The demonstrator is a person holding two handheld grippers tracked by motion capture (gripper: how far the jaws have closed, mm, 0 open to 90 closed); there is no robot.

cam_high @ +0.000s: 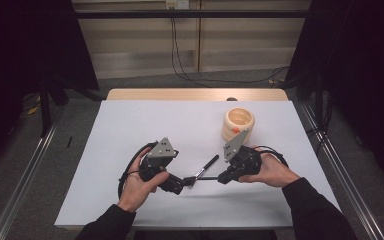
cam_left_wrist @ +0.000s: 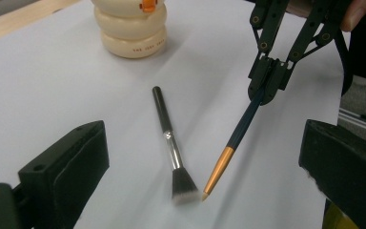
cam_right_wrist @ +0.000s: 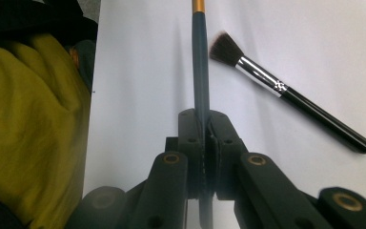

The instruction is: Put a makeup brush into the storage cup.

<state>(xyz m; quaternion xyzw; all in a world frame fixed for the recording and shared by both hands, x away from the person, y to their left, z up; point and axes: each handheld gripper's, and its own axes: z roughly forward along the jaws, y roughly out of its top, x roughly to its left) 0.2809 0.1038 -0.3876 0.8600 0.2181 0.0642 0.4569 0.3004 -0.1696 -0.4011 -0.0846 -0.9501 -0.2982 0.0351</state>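
1. The white table top (cam_high: 145,120) takes up the middle of the high view, with a strip of bare wood along its far edge.
2. The person's dark sleeves and hands come in from the bottom of the high view, each holding a gripper low in the frame.
3. The left gripper (cam_high: 186,182) sits left of centre in the high view. In the left gripper view its two black jaws stand wide apart at the lower corners of the frame, with nothing between them.
4. The right gripper (cam_high: 221,178) sits right of centre in the high view. In the right gripper view (cam_right_wrist: 205,143) its jaws are pressed together on the dark handle of a thin brush.
5. A cream ribbed holder (cam_high: 238,125) with an orange mark stands in the upper right part of the table top in the high view, and at the top of the left gripper view (cam_left_wrist: 129,28).
6. The makeup brush (cam_left_wrist: 170,143), black handle, silver ferrule, flat bristles, lies flat on the white surface at the centre of the left gripper view and in the upper right of the right gripper view (cam_right_wrist: 290,98).
7. The thin brush (cam_left_wrist: 240,133) has a dark blue handle and an orange-gold ferrule. It slants down from the right gripper's jaws in the left gripper view, its tip just beside the makeup brush's bristles; whether the tip touches the table I cannot tell.
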